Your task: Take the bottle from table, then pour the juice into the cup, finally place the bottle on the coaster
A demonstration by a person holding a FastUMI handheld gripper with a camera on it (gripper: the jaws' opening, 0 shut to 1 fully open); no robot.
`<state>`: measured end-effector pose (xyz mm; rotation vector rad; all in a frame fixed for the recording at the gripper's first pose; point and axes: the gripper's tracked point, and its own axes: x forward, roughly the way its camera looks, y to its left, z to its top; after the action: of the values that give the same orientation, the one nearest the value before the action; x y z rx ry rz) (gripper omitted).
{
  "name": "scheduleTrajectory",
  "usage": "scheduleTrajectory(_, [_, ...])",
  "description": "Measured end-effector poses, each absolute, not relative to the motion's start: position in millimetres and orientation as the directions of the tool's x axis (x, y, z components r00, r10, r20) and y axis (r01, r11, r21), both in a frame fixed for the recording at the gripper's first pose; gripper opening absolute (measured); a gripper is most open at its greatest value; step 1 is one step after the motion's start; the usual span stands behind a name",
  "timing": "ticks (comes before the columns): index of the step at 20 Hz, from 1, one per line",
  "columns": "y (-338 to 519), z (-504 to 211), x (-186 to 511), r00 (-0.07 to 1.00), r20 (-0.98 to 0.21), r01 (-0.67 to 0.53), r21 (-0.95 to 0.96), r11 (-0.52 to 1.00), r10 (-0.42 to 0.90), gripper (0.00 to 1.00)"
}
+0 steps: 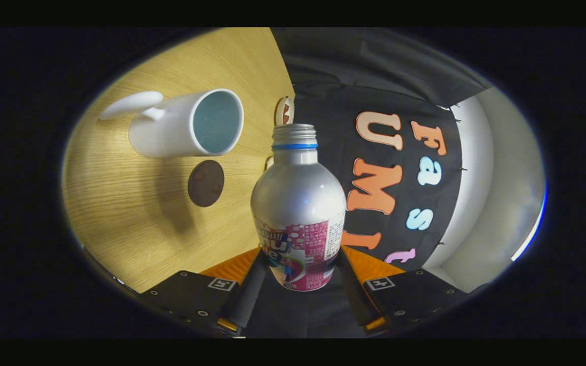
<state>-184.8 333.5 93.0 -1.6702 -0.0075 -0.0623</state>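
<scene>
A staged recording booth rather than a lived-in room: black cloth (374, 76) hangs creased as a backdrop wall, pinned along its edge against a plain white panel (496, 193) behind. A light wood-grain table (135, 218) carries a sparse set of props, a white cup (186, 124), a dark round coaster (205, 183) and a second patterned coaster (284, 111) near the cloth. The gripper (300, 284), its fingers pressed against a silver bottle (298, 203), marks it as a test setup.
</scene>
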Motion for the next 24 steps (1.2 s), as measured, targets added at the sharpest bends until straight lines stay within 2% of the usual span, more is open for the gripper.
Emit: scheduleTrajectory(24, [334.3,84.8,-176.9,1.000,-0.008,-0.013,-0.976,-0.219,-0.023,0.77])
